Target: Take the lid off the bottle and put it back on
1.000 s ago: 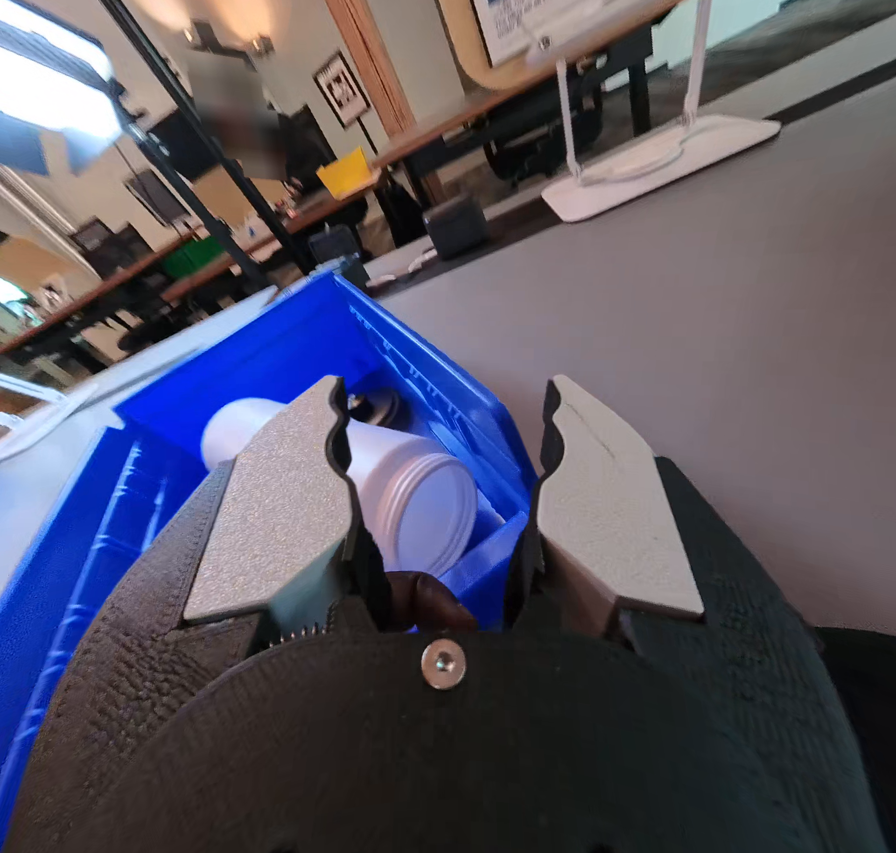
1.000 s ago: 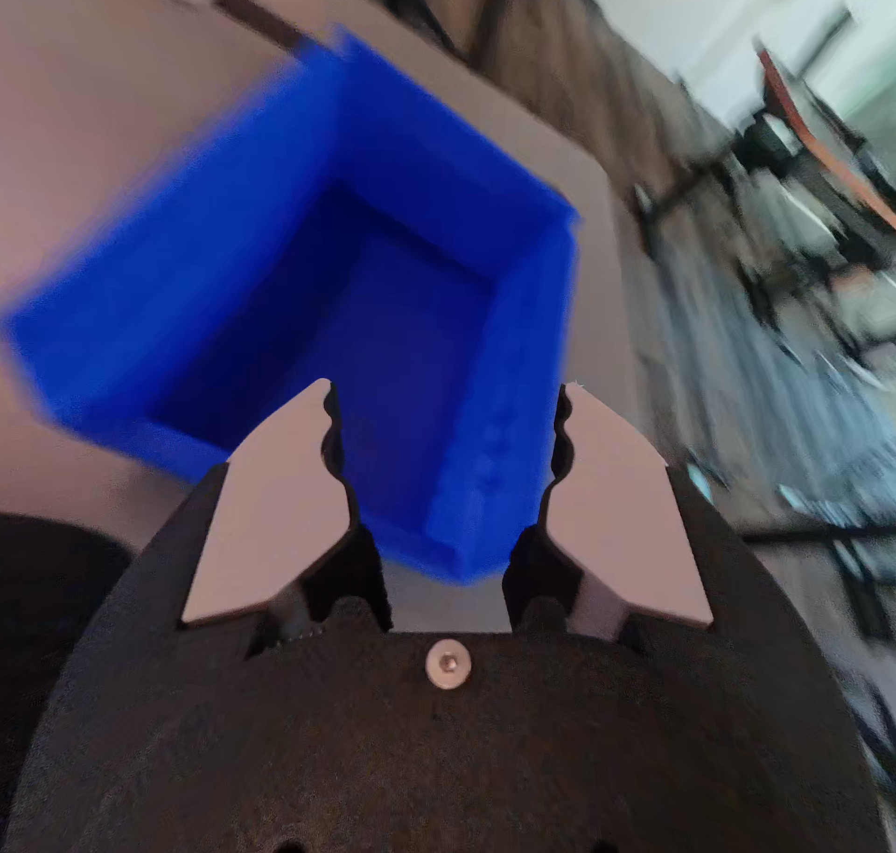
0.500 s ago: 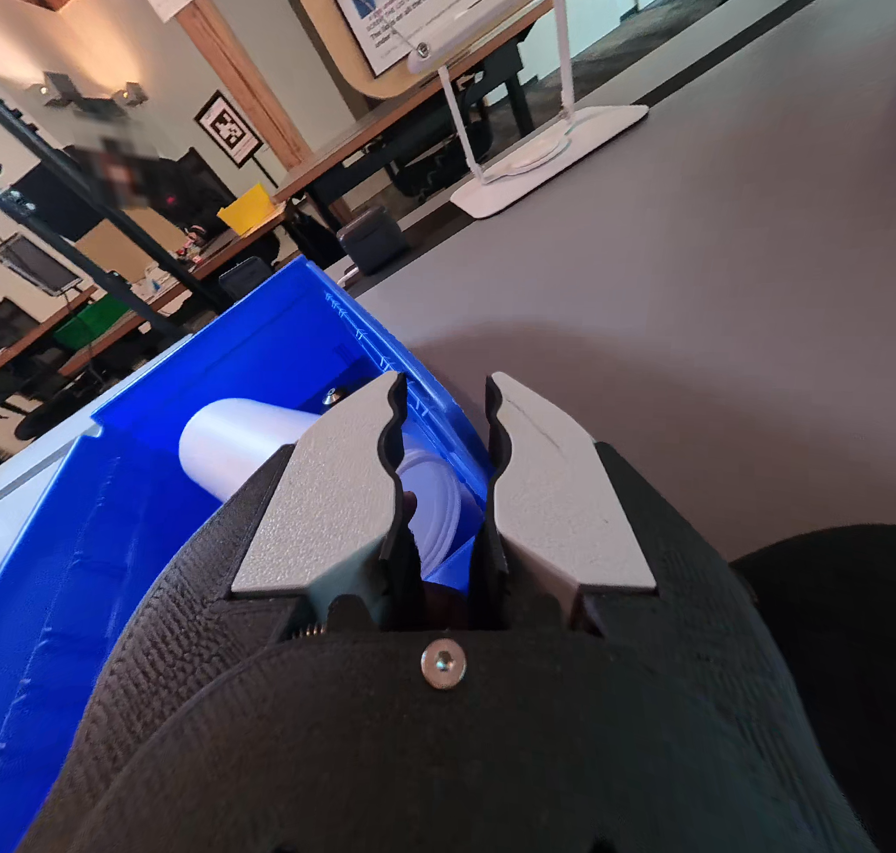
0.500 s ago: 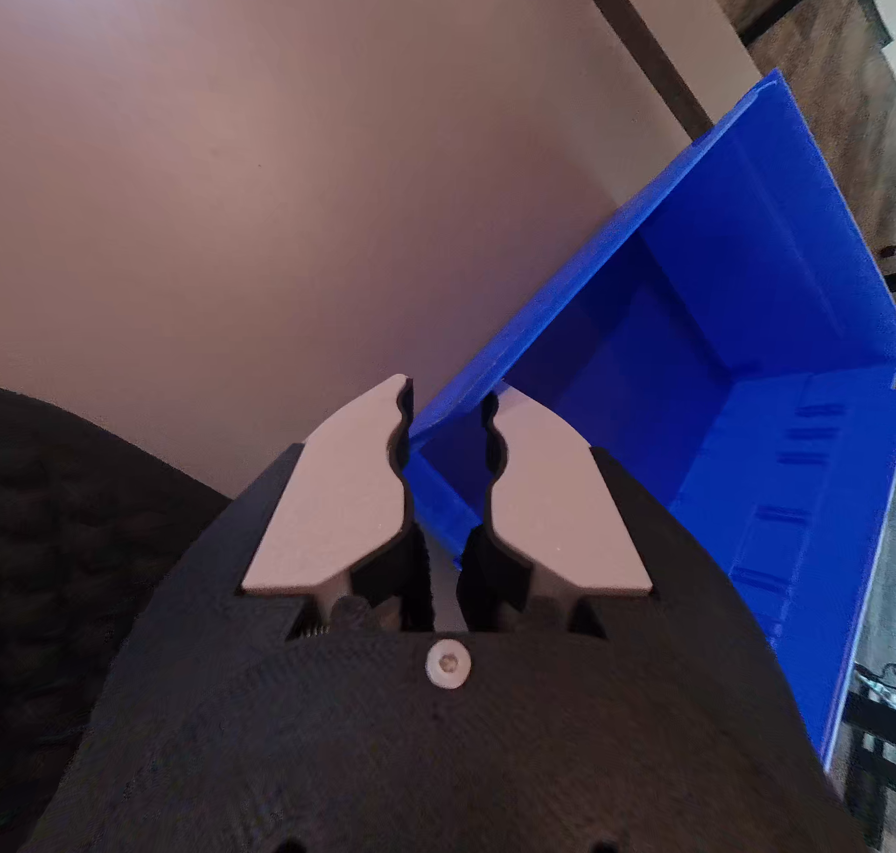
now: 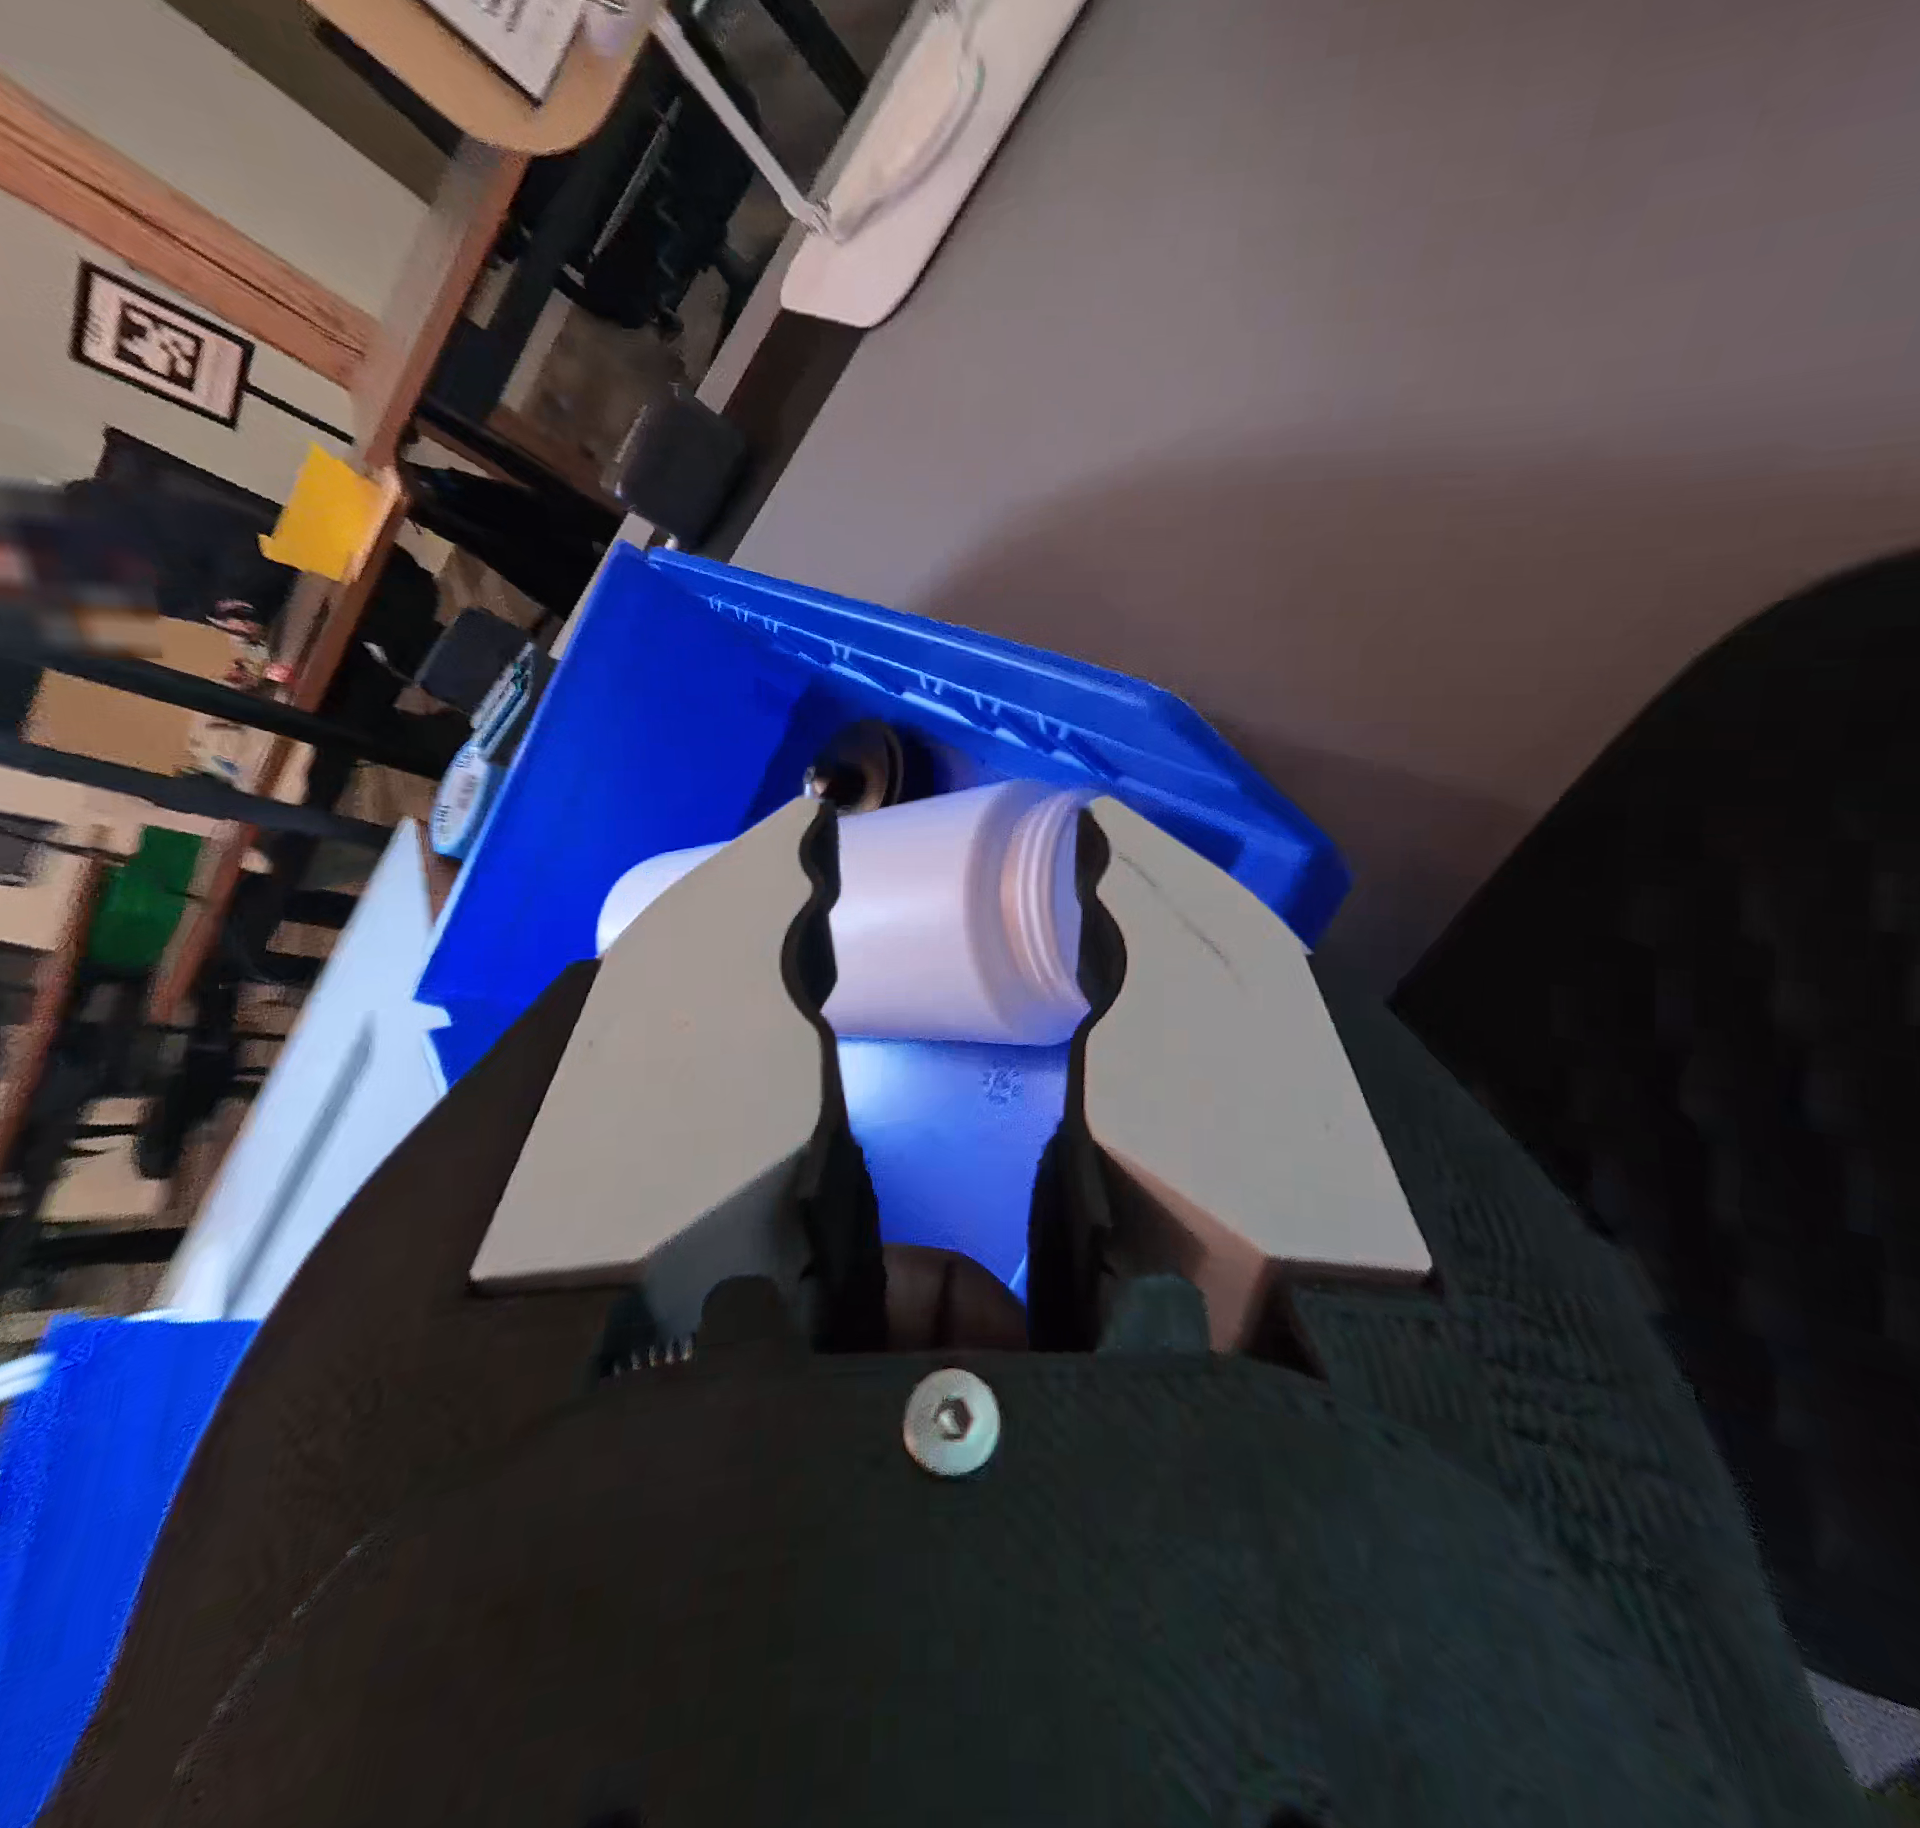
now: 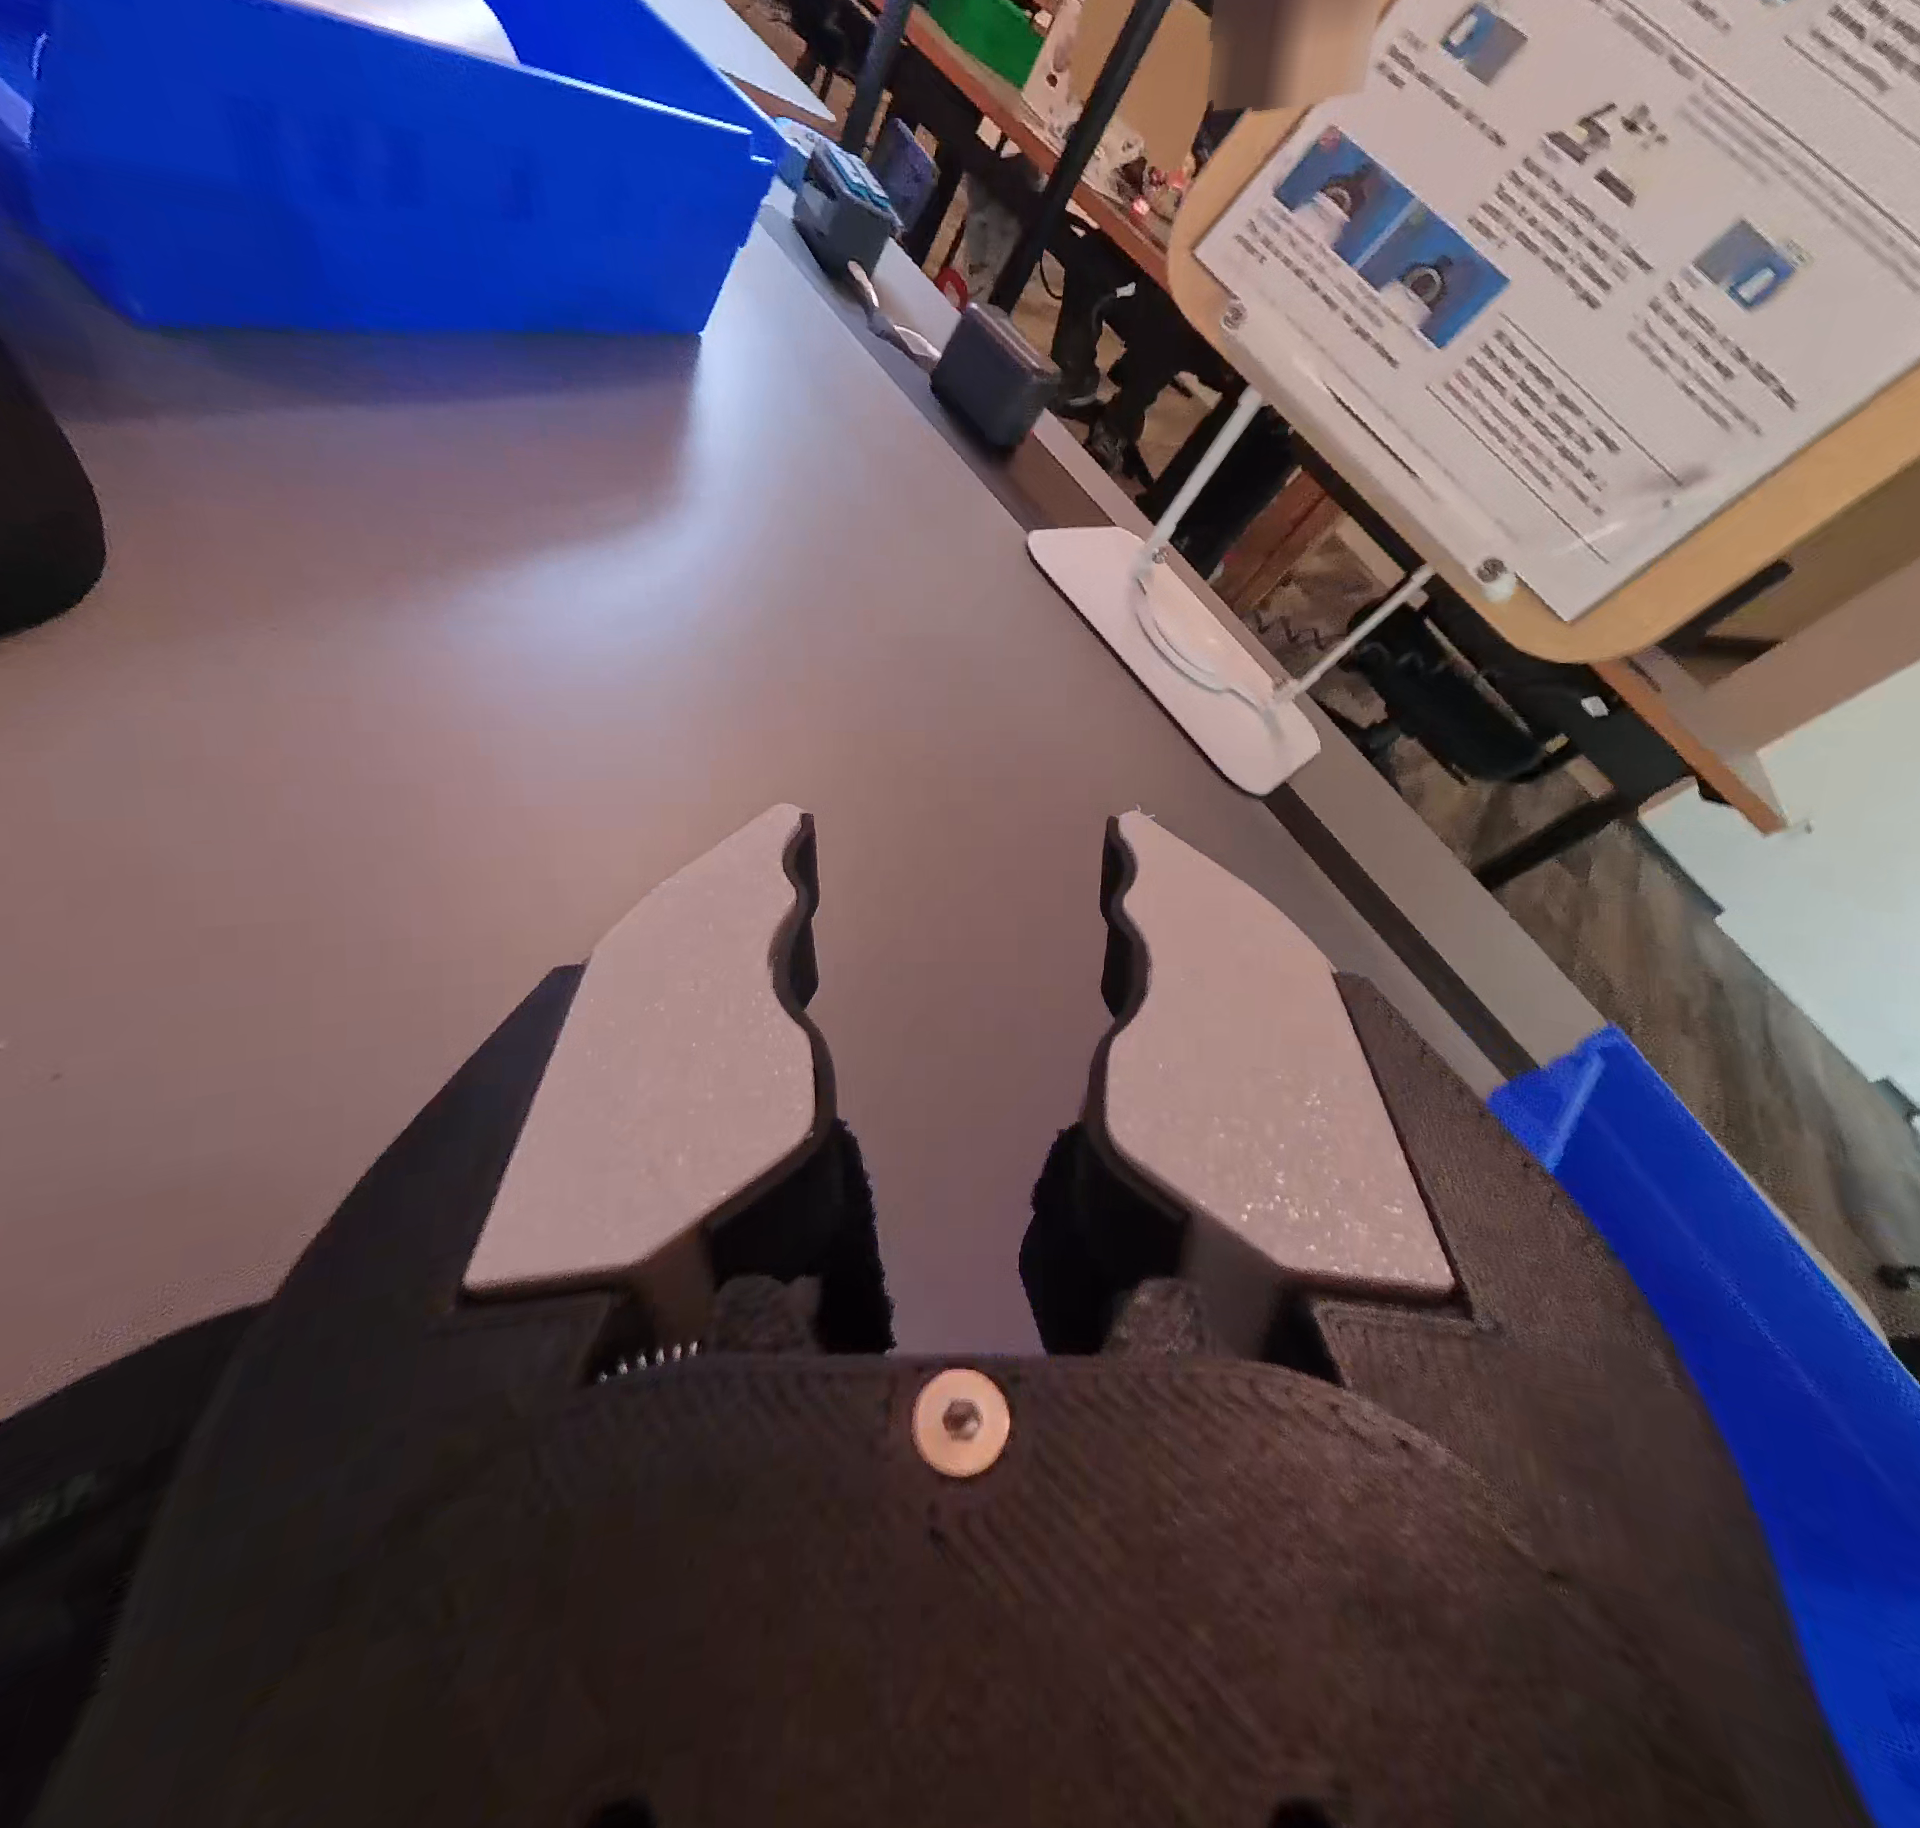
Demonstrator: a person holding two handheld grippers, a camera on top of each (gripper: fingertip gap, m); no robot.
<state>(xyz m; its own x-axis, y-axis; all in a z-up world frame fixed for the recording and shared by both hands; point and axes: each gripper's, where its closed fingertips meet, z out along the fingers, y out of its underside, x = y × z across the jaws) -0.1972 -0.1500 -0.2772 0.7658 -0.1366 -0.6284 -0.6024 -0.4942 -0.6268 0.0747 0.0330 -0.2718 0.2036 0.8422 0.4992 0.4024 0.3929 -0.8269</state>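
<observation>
A white bottle lies on its side in a blue bin; its ribbed end points right, and I cannot tell whether that is a lid or bare thread. My left gripper is open and empty, over the bin, with the bottle showing just past its fingertips. A small dark round thing lies behind the bottle. My right gripper is open and empty above the bare grey table. In the right wrist view the same bin stands at the upper left with the bottle showing over its wall.
A second blue bin is at the right gripper's lower right. A white sign-stand base and small dark boxes sit along the table's far edge. The right gripper's dark body is close to the right of the left one. My right fingertips sit around 35 cm from my left ones. Measured from the fingertips, the white bottle is 6 cm or so from the left gripper and 35 cm from the right. Measured from the fingertips, the small dark round thing is 20 cm or so from the left gripper and 40 cm from the right.
Both grippers narrowed half a second ago and have opened again. The left view has rolled over the bin. The right gripper has swung from the blue bin to above the table.
</observation>
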